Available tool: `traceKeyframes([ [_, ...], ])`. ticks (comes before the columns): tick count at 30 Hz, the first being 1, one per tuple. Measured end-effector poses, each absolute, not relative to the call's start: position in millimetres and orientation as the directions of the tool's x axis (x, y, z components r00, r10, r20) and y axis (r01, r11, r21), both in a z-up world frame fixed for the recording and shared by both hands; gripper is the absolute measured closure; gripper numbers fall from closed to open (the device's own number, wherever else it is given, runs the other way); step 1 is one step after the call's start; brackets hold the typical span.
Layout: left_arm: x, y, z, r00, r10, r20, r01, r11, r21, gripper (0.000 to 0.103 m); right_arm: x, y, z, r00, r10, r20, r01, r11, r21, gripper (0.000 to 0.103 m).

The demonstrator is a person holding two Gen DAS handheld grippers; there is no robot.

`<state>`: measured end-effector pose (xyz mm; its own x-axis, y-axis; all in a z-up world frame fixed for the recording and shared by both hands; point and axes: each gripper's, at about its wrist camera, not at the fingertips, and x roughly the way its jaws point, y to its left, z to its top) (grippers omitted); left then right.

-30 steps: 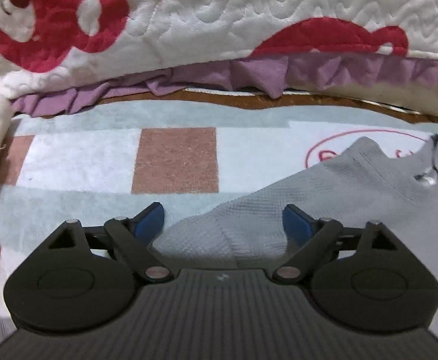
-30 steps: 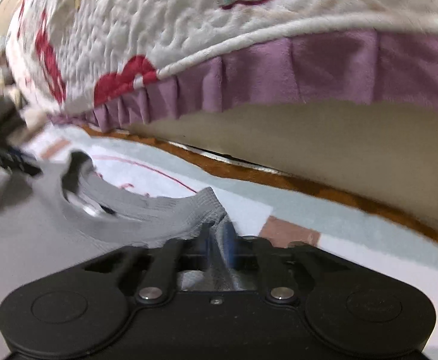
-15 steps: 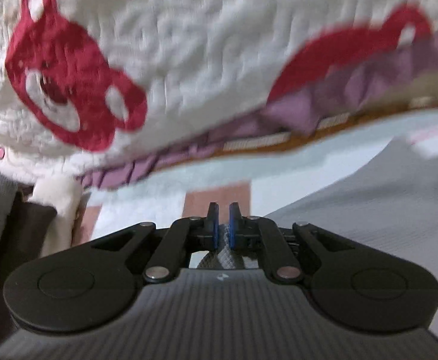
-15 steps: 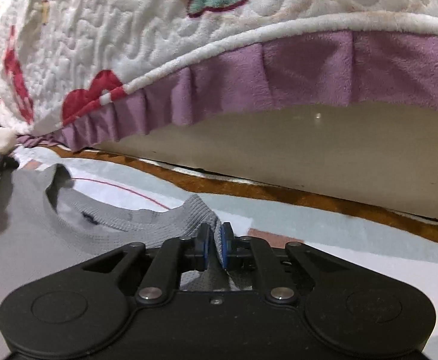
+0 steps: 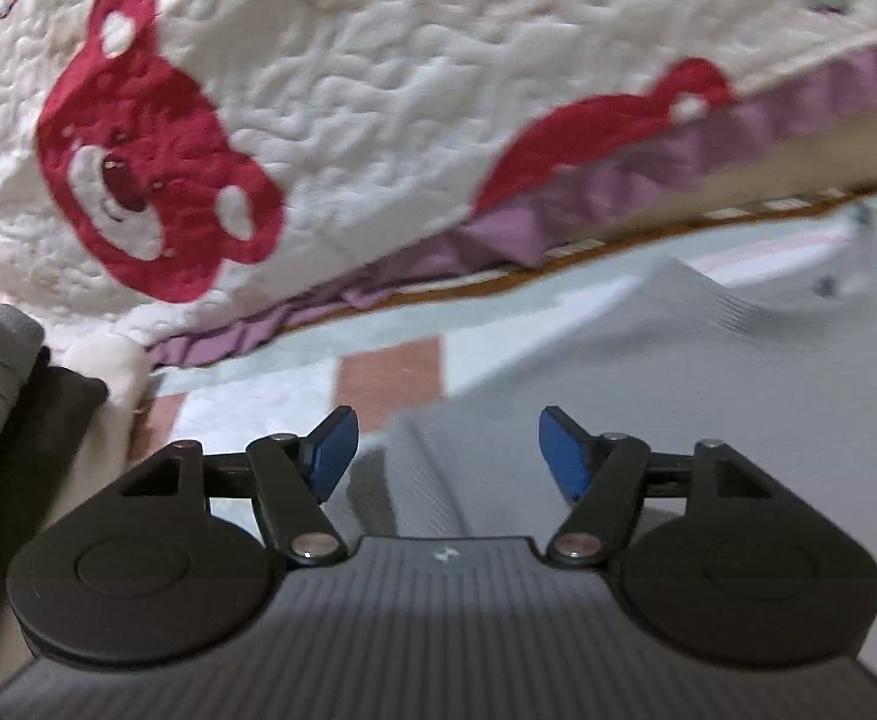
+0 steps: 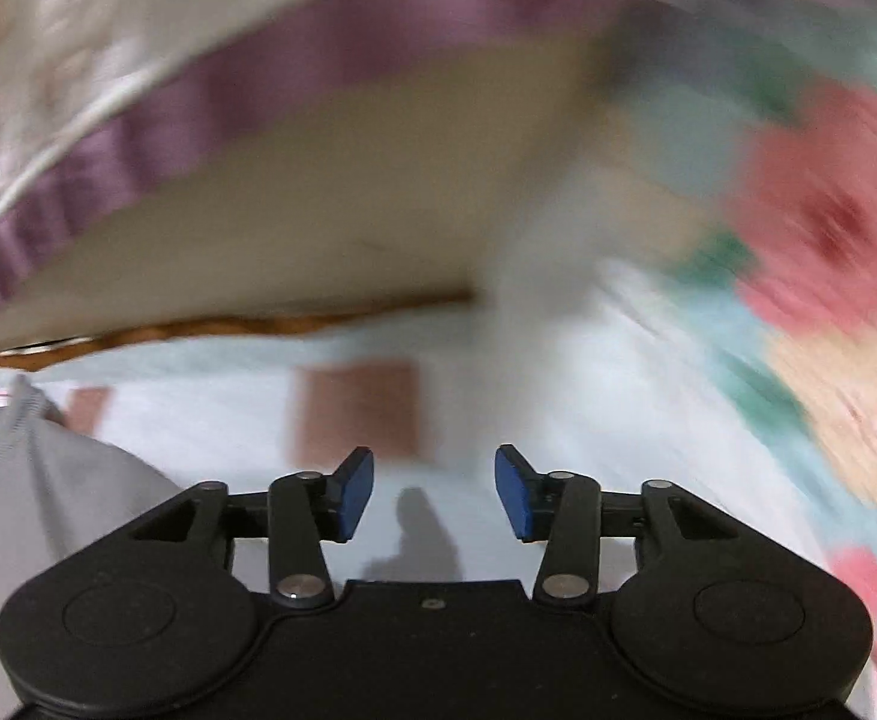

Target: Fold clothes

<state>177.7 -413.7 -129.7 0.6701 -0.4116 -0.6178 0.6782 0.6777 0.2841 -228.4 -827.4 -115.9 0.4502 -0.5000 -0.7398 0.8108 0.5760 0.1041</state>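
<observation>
Both grippers let go of the grey shirt

The left gripper, clamped on the shirt's edge 0.5 s ago, now stands with its blue pads spread wide over the fabric. The right gripper, pinched on the ribbed collar until 0.5 s ago, is parted too and now sits over the bare mat, the shirt off to its left.

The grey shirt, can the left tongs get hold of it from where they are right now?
Probably yes. The left tongs are open with the grey shirt lying flat right under and ahead of them on the checked mat; nothing lies between. The quilt hangs farther back.
</observation>
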Motion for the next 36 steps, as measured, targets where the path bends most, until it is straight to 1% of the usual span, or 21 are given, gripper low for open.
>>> traceKeyframes([
  [4, 153.4, -407.4, -136.7, 0.62, -0.414, -0.667, 0.699, 0.678, 0.229, 0.037, -301.2, -823.6, -127.4, 0.472, -0.426, -0.772, 0.845, 0.47, 0.257, 0.048],
  [7, 130.0, -400.2, -143.0, 0.57, -0.45, -0.688, 0.748, 0.63, 0.208, 0.036, -325.1, -805.3, -139.2, 0.545, -0.353, -0.76, 0.808, 0.461, 0.366, 0.043],
  [10, 109.5, -393.5, -148.1, 0.552, -0.45, -0.702, 0.771, 0.597, 0.224, 0.035, -324.4, -776.1, -148.3, 0.578, -0.363, -0.731, 0.768, 0.545, 0.336, 0.038],
  [11, 103.2, -390.6, -149.7, 0.55, -0.441, -0.709, 0.772, 0.593, 0.23, 0.035, -321.2, -766.6, -150.2, 0.584, -0.378, -0.718, 0.756, 0.577, 0.311, 0.042],
  [12, 96.8, -387.6, -151.2, 0.548, -0.431, -0.717, 0.773, 0.589, 0.236, 0.035, -318.3, -765.8, -149.9, 0.553, -0.413, -0.723, 0.772, 0.579, 0.26, 0.09],
  [13, 89.9, -384.6, -153.0, 0.548, -0.426, -0.72, 0.773, 0.587, 0.24, 0.035, -315.4, -765.4, -149.6, 0.52, -0.449, -0.726, 0.789, 0.579, 0.207, 0.096],
  [14, 84.7, -378.7, -152.1, 0.547, -0.422, -0.723, 0.774, 0.583, 0.246, 0.035, -312.5, -765.0, -149.2, 0.487, -0.485, -0.727, 0.803, 0.576, 0.154, 0.098],
  [17, 68.7, -357.1, -148.4, 0.564, -0.401, -0.722, 0.772, 0.565, 0.289, 0.035, -303.9, -763.8, -148.0, 0.384, -0.588, -0.712, 0.833, 0.553, -0.007, 0.099],
  [18, 63.6, -349.5, -147.3, 0.572, -0.391, -0.721, 0.77, 0.558, 0.309, 0.035, -301.0, -763.4, -147.6, 0.35, -0.621, -0.701, 0.839, 0.541, -0.061, 0.102],
  [19, 61.2, -340.2, -145.9, 0.577, -0.379, -0.724, 0.767, 0.557, 0.32, 0.035, -298.1, -763.0, -147.2, 0.315, -0.653, -0.688, 0.842, 0.527, -0.114, 0.102],
  [21, 56.3, -321.6, -143.2, 0.585, -0.354, -0.729, 0.76, 0.554, 0.341, 0.035, -292.3, -762.2, -146.4, 0.247, -0.714, -0.655, 0.843, 0.492, -0.218, 0.092],
  [22, 55.9, -312.1, -141.6, 0.587, -0.34, -0.735, 0.754, 0.56, 0.344, 0.035, -302.3, -760.8, -140.6, 0.29, -0.703, -0.65, 0.851, 0.499, -0.161, 0.092],
  [23, 56.3, -299.0, -139.4, 0.587, -0.324, -0.742, 0.746, 0.573, 0.34, 0.035, -308.4, -754.9, -135.9, 0.337, -0.691, -0.64, 0.852, 0.513, -0.105, 0.086],
  [24, 58.2, -285.7, -136.8, 0.568, -0.317, -0.76, 0.742, 0.596, 0.306, 0.035, -314.2, -746.3, -131.1, 0.39, -0.657, -0.645, 0.845, 0.533, -0.032, 0.069],
  [25, 60.0, -272.4, -134.2, 0.547, -0.31, -0.777, 0.737, 0.619, 0.272, 0.034, -320.0, -737.6, -126.3, 0.443, -0.621, -0.646, 0.833, 0.551, 0.041, 0.061],
  [26, 61.9, -259.1, -131.6, 0.525, -0.306, -0.794, 0.73, 0.642, 0.236, 0.034, -324.8, -728.6, -125.1, 0.491, -0.569, -0.659, 0.812, 0.573, 0.109, 0.056],
  [30, 70.1, -208.4, -126.9, 0.336, -0.38, -0.862, 0.673, 0.737, -0.063, 0.034, -341.3, -689.5, -129.8, 0.642, -0.316, -0.699, 0.692, 0.63, 0.351, 0.056],
  [34, 66.3, -177.4, -136.1, 0.226, -0.448, -0.865, 0.605, 0.76, -0.235, 0.034, -355.9, -651.3, -144.0, 0.726, -0.053, -0.685, 0.581, 0.579, 0.571, 0.056],
  [35, 66.0, -171.9, -139.4, 0.189, -0.472, -0.861, 0.595, 0.753, -0.282, 0.034, -358.4, -644.0, -148.9, 0.728, -0.013, -0.685, 0.574, 0.557, 0.6, 0.056],
  [36, 65.9, -169.5, -143.5, 0.168, -0.475, -0.863, 0.579, 0.756, -0.303, 0.034, -360.8, -636.8, -153.8, 0.73, 0.027, -0.683, 0.567, 0.534, 0.627, 0.056],
])
